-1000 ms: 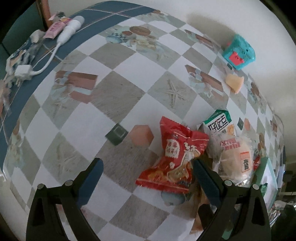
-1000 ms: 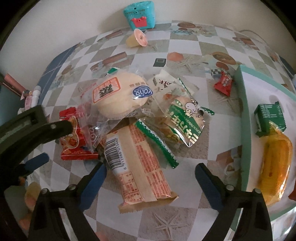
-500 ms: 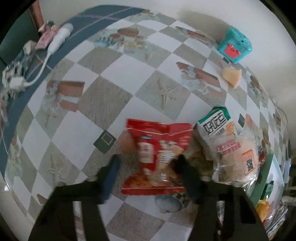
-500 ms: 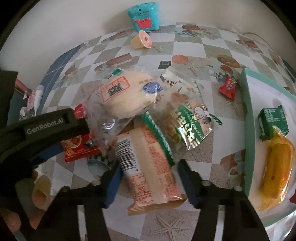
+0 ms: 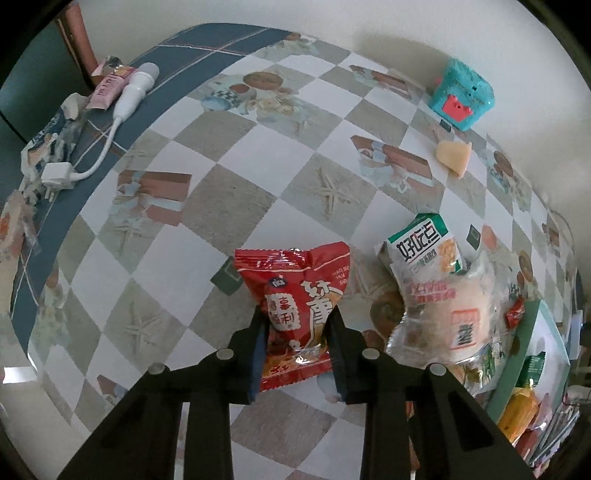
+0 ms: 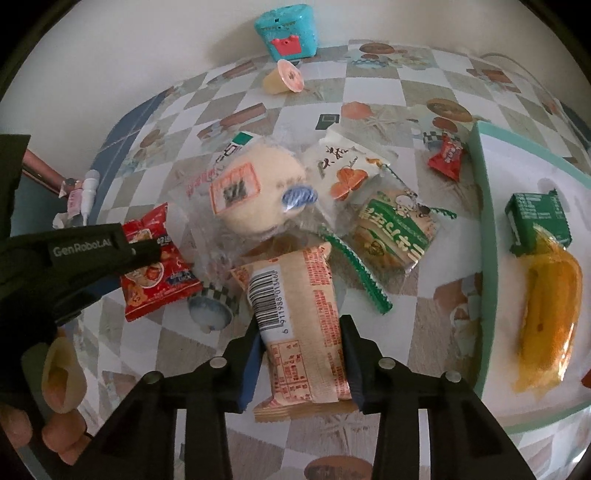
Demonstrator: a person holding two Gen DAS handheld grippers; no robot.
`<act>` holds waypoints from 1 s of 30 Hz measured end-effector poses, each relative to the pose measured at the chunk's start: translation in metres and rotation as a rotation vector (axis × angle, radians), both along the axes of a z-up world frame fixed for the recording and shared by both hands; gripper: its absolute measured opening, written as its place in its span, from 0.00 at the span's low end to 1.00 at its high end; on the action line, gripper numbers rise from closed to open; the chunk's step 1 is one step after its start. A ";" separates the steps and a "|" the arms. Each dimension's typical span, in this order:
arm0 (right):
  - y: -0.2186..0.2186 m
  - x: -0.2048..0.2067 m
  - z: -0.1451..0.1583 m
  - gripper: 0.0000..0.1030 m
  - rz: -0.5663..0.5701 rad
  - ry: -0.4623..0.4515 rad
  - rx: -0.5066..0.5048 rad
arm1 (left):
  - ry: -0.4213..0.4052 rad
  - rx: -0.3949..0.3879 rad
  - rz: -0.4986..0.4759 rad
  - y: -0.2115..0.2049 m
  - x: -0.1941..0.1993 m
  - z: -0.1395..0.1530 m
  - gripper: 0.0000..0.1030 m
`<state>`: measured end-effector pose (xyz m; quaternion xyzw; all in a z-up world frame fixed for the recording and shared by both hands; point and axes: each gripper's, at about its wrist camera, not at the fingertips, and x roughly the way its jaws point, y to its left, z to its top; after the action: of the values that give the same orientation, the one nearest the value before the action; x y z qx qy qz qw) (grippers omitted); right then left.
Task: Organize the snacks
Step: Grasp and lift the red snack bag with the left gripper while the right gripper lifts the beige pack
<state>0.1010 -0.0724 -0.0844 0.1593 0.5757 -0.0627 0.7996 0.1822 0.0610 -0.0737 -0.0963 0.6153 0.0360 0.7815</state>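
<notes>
Left gripper [image 5: 295, 328], low centre of the left wrist view: jaws closing, pads pinching the lower half of a red snack packet [image 5: 295, 295], its top edge fanning out above the fingertips over the checkered tablecloth [image 5: 236, 192]. Just right of it, a white-and-green packet [image 5: 424, 247] partly under a clear-wrapped round bun [image 5: 454, 317]. At far lower right, the green rim of a tray [image 5: 517, 369].

Right gripper [image 6: 303, 347], low centre of the right wrist view: jaws closing, narrowed on both sides of a beige barcode packet [image 6: 299, 317], pads against its long edges. Touching that packet's top end, the round bun [image 6: 255, 195]; to its right a green-and-white wrapped snack [image 6: 395, 236] and a white packet with an orange print [image 6: 343, 166], overlapping. Small red candy [image 6: 447, 155] near the tray's upper corner. Inside the tray [image 6: 484, 236], right side of frame: a green box [image 6: 535, 218] touching an orange-yellow packet [image 6: 550, 317]. At left of frame, the left gripper [image 6: 147, 254] on the red packet [image 6: 155, 266], with fingers of a hand [image 6: 59, 421] at lower left. Top centre, by the wall: a teal toy box [image 6: 288, 29] and a jelly cup [image 6: 284, 77] lying on its side.
</notes>
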 end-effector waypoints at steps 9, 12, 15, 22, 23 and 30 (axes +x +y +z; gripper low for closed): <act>0.000 -0.017 0.022 0.38 -0.006 -0.022 0.024 | -0.033 -0.022 -0.004 0.004 -0.015 0.018 0.30; -0.005 -0.023 0.033 0.38 -0.023 -0.045 0.037 | -0.048 -0.023 -0.009 0.003 -0.017 0.025 0.30; -0.012 -0.027 0.045 0.38 -0.044 -0.075 0.042 | -0.061 -0.025 -0.015 0.000 -0.019 0.031 0.30; -0.033 -0.034 0.068 0.38 -0.116 -0.132 0.040 | -0.101 -0.031 -0.028 -0.004 -0.026 0.048 0.30; -0.037 -0.035 0.070 0.38 -0.128 -0.135 0.039 | -0.106 -0.032 -0.031 -0.005 -0.026 0.051 0.30; -0.080 -0.044 0.077 0.38 -0.258 -0.150 0.059 | -0.160 -0.039 -0.080 -0.026 -0.033 0.074 0.30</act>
<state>0.0572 -0.1523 -0.0075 0.2598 0.4906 -0.1359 0.8206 0.1488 0.0351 0.0002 -0.0893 0.5549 -0.0150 0.8270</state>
